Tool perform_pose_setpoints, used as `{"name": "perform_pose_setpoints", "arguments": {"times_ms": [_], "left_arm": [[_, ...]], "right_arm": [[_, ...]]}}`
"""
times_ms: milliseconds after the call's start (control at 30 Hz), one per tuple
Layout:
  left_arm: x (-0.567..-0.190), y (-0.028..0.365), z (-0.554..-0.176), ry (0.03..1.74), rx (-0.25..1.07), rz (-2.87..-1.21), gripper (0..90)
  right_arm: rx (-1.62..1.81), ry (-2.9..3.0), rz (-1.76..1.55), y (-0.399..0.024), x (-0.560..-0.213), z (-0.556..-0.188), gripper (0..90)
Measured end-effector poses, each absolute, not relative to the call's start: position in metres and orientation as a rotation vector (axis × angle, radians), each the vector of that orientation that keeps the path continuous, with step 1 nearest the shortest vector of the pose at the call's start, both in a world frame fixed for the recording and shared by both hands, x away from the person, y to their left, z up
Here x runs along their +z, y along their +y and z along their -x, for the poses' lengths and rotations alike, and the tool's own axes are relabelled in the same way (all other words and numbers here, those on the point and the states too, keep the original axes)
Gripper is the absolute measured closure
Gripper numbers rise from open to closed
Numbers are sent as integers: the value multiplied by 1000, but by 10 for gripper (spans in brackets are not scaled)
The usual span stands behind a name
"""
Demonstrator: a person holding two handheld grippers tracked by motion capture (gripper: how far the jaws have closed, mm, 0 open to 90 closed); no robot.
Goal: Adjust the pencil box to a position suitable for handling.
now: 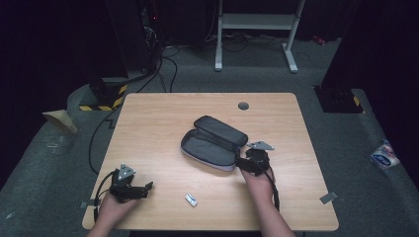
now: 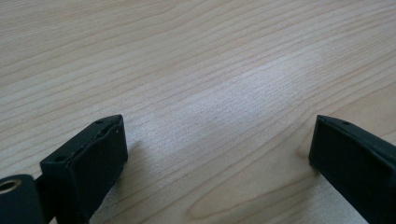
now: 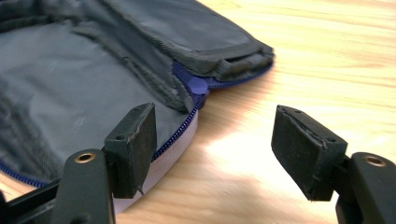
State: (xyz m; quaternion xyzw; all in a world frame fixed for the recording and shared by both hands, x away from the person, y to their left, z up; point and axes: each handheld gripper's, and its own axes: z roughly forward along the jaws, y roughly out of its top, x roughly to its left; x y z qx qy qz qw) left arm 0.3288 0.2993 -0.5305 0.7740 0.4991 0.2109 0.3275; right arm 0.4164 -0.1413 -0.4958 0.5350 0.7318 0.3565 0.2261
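Pouch (image 1: 215, 143) lies unzipped on tabletop (image 1: 163, 123) — right gripper (image 1: 242, 161) at its corner, fingers apart, nothing gripped; left gripper (image 1: 143, 189) parked well away, fingers apart.

High view overlooks table (image 1: 163, 118); gripper views skim it.

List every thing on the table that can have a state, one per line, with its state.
pouch: unzipped, lying flat with its lid folded back, inside looks empty.
zipper: undone, blue teeth bare along the rim.
small silver object: lying flat on the table, untouched.
left claw: open over bare wood, holding nothing.
right claw: open at the pouch's edge, one jaw over the rim, not clamped.
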Motion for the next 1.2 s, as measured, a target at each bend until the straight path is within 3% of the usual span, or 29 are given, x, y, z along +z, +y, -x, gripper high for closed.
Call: {"name": "perform_pose_setpoints", "arguments": {"times_ms": [333, 567, 633, 767, 1200], "left_arm": [[-530, 299, -327, 1299, 566, -2025, 75], [-529, 299, -324, 1291, 569, -2004, 185], [-526, 298, -326, 1294, 562, -2007, 280], [-520, 292, -327, 1272, 573, -1984, 354], [-498, 230, -353, 1159, 533, -1842, 461]], "right_arm": [[1077, 2008, -1461, -158, -486, -401, 381], [1115, 2058, -1423, -139, -489, -396, 479], [1103, 2045, -1441, -136, -491, -395, 518], [1087, 2056, -1432, -134, -496, -394, 556], [1104, 2072, -1442, -146, -502, -395, 720]]}}
